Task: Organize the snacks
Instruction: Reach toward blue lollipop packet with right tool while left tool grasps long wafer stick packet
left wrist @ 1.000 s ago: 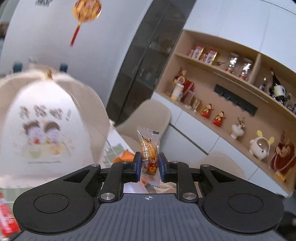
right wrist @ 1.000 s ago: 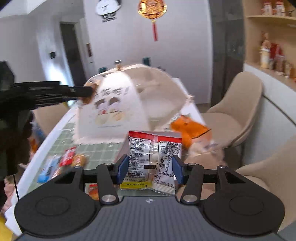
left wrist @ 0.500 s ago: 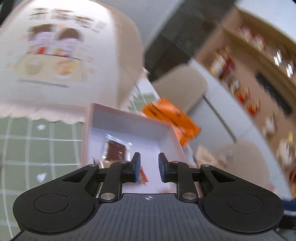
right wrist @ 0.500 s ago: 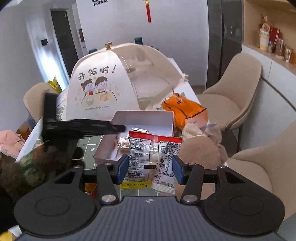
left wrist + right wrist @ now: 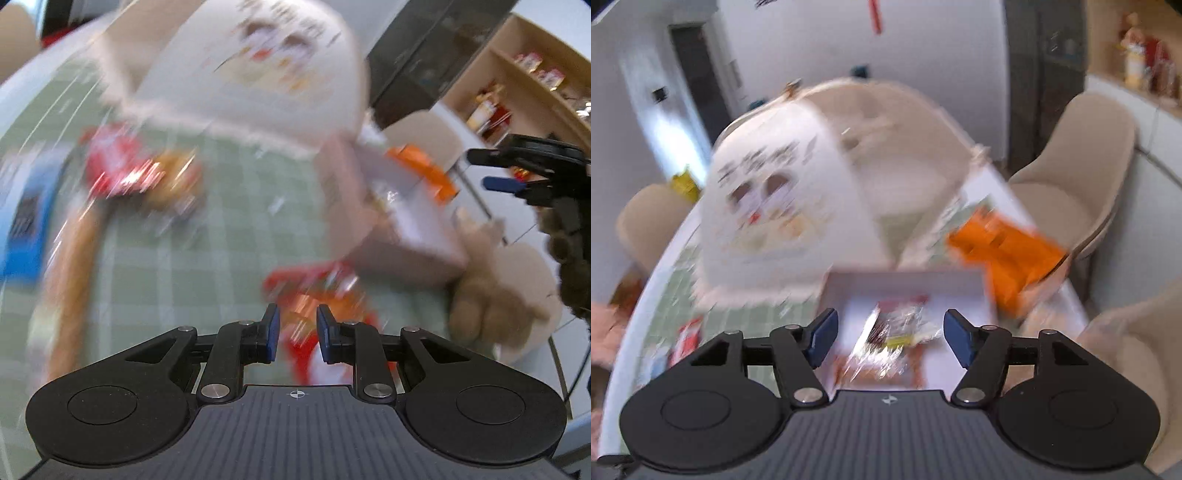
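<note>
Both views are blurred by motion. My right gripper [image 5: 889, 341] is open and empty above a white box [image 5: 905, 284] that holds snack packets [image 5: 897, 328]. My left gripper [image 5: 295, 334] is open with a narrow gap, empty, low over a red and orange snack packet [image 5: 314, 291] on the green checked tablecloth [image 5: 192, 266]. The white box [image 5: 402, 221] stands to its right. More snacks lie at the left: a red packet [image 5: 118, 166], a blue packet [image 5: 26, 221]. The right gripper shows at the right edge of the left wrist view [image 5: 517, 173].
A domed white food cover [image 5: 798, 192] stands behind the box. An orange bag [image 5: 1004, 251] lies to the box's right. A beige plush toy [image 5: 495, 280] sits at the table's right edge. Beige chairs [image 5: 1071, 177] surround the table.
My left gripper let go of its snack packet and swung down and left over the table. My right gripper opened and dropped its packet into the white box.
</note>
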A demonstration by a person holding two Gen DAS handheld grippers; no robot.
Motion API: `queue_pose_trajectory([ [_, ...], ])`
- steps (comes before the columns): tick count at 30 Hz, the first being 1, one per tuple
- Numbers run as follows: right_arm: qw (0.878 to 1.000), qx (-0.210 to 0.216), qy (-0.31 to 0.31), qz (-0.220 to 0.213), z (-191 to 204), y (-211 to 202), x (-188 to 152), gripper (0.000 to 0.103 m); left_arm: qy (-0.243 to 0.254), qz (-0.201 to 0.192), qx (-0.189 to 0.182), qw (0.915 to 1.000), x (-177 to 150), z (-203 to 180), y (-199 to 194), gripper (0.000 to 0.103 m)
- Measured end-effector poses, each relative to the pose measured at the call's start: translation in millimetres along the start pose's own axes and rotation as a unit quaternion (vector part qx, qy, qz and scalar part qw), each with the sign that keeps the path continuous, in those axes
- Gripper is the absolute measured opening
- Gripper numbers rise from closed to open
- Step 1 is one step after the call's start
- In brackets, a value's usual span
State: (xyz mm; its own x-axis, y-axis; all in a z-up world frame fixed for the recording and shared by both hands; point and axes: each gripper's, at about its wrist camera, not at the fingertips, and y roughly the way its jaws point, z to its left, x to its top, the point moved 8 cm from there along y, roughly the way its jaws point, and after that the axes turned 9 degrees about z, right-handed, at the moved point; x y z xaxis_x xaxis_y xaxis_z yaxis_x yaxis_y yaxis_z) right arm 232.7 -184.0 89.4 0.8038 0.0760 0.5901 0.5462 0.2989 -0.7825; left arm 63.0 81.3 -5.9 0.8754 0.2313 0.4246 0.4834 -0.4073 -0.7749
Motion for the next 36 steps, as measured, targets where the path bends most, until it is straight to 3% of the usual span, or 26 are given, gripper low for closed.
queue_pose_trajectory([
  [6,0.99,0.002,-0.125,0.069,52,20,-115,0.064,-0.02,0.02,-0.004,0.9996,-38,28,-2,0.025],
  [9,0.985,0.01,-0.129,0.111,66,42,-157,0.064,-0.028,0.018,-0.022,0.9992,-42,29,-7,0.025],
  [13,0.982,0.046,-0.094,0.156,81,61,-189,0.064,-0.024,0.003,-0.018,0.9995,-40,30,-19,0.025],
  [15,0.984,0.023,-0.115,0.137,89,63,-194,0.068,-0.031,-0.008,-0.011,0.9994,-39,33,-27,0.025],
  [18,0.973,-0.046,-0.195,0.116,99,65,-206,0.07,-0.04,-0.015,-0.001,0.9991,-37,40,-33,0.025],
  [20,0.968,-0.056,-0.215,0.118,95,60,-215,0.071,-0.039,-0.018,0.01,0.999,-36,42,-35,0.025],
  [25,0.977,-0.07,-0.163,0.123,50,48,-216,0.073,-0.027,-0.034,0.029,0.9986,-27,47,-41,0.025],
  [30,0.984,-0.064,-0.108,0.128,25,42,-218,0.073,-0.029,-0.089,0.115,0.9889,0,70,-62,0.025],
  [32,0.985,-0.054,-0.101,0.129,25,40,-221,0.073,-0.039,-0.084,0.149,0.9845,10,85,-61,0.025],
  [36,0.987,-0.047,-0.092,0.126,25,43,-226,0.079,-0.053,-0.04,0.182,0.981,24,107,-41,0.026],
])
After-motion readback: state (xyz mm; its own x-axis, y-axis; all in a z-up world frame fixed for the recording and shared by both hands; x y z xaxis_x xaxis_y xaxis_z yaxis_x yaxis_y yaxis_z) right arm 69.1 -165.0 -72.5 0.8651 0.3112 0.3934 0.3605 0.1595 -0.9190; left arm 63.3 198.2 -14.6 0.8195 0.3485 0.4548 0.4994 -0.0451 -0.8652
